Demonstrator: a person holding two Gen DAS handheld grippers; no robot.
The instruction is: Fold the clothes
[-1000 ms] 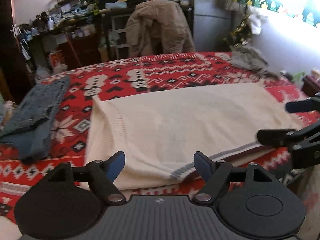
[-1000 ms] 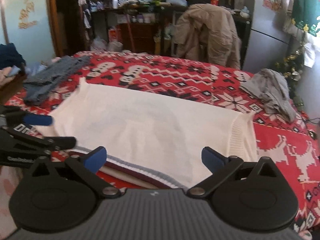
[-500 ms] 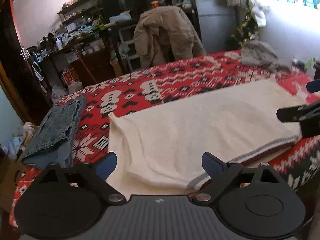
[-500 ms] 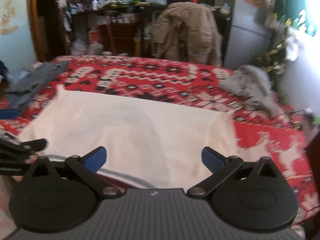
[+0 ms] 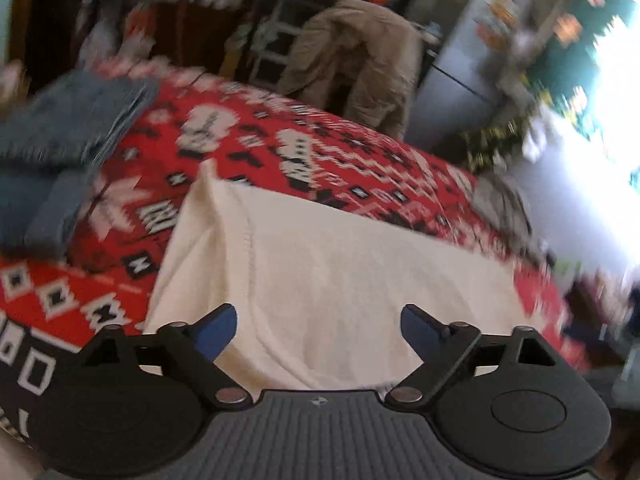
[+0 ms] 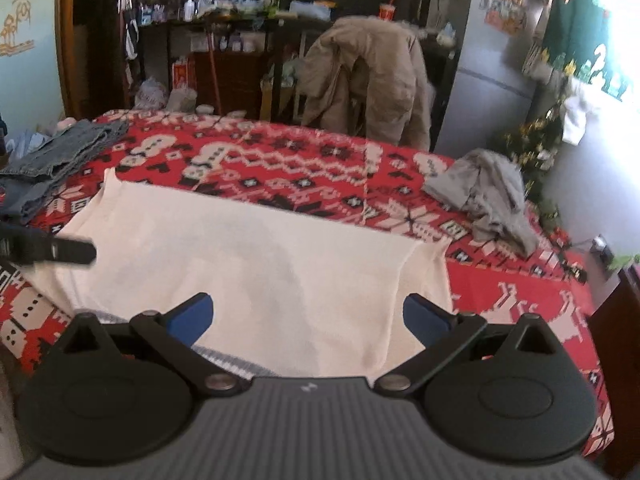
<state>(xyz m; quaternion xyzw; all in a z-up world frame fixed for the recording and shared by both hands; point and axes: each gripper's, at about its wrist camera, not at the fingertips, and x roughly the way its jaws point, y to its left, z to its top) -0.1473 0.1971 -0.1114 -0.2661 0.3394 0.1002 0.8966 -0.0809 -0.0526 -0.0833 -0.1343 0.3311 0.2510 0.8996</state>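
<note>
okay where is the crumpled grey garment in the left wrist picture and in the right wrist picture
Left wrist view: the grey garment is blurred, at the right of the picture on the red blanket, beyond the cream sweater's far right corner.
Right wrist view: the grey garment lies sharp at right of centre, past the same corner.
Shared landmark: the tan jacket draped over a chair behind the bed.

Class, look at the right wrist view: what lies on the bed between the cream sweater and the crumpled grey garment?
Only bare red patterned blanket separates the cream sweater from the grey garment; nothing else lies there, clearest in the right wrist view.
</note>
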